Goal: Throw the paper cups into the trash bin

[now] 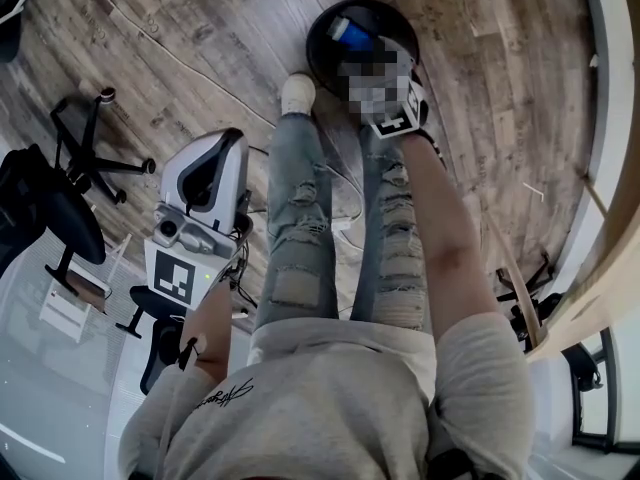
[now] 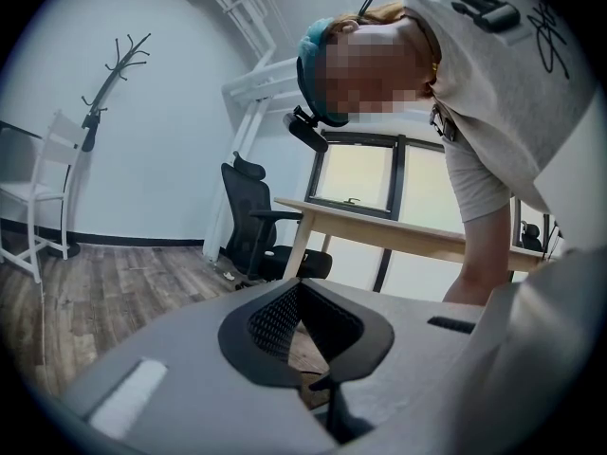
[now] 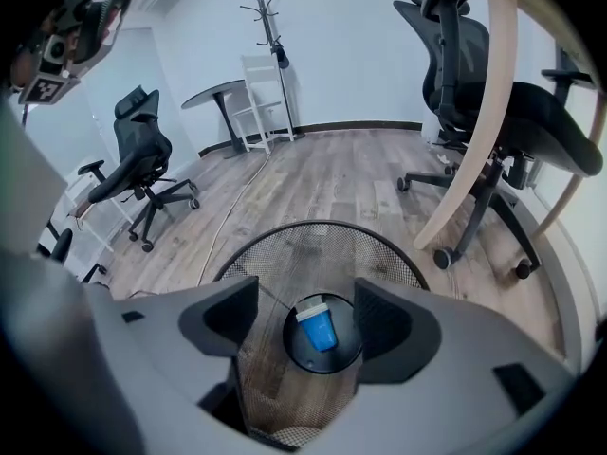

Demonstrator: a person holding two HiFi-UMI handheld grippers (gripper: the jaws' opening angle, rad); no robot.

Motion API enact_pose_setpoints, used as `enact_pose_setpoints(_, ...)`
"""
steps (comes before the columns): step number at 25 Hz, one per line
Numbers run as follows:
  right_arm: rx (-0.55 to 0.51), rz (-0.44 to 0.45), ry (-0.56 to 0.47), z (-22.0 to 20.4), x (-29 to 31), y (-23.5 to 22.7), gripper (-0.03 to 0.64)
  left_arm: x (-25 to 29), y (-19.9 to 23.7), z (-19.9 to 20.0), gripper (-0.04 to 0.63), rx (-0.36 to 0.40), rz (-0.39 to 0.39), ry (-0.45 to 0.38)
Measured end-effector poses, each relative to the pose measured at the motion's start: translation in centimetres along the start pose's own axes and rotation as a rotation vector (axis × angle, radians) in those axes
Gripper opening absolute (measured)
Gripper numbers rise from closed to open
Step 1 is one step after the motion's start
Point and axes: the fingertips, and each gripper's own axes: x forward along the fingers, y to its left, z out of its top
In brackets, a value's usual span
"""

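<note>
black mesh bin (image 3: 313,240) stands on the wood floor (image 3: 351,173), its near rim hidden behind the right gripper (image 3: 305,300). that gripper's jaws stand wide apart over the bin with nothing between them. the blue cup (image 3: 319,331) lies on its side on the bin's bottom, long axis running nearly straight away from the right gripper's camera, white end farther, blue end nearer. in the head view only part of the cup shows. the left gripper (image 2: 299,287) is well apart from the bin, beside the person's leg (image 1: 290,218), tips together, empty.
</note>
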Motion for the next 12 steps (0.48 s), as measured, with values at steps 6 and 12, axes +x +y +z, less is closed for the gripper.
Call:
enact_pose_setpoints(6, -0.026, 0.0, -0.094, 4.0, -3.2, 0.5, 0.298, 0.4, -0.4, 1.7, 0.003, 0.023, -0.016, -0.005)
enact_pose_setpoints(12, -0.034, 0.01, -0.199, 8.5, -7.2, 1.1, 0.298, 1.3, -1.1, 4.0, 0.003, 0.041, -0.025, -0.022)
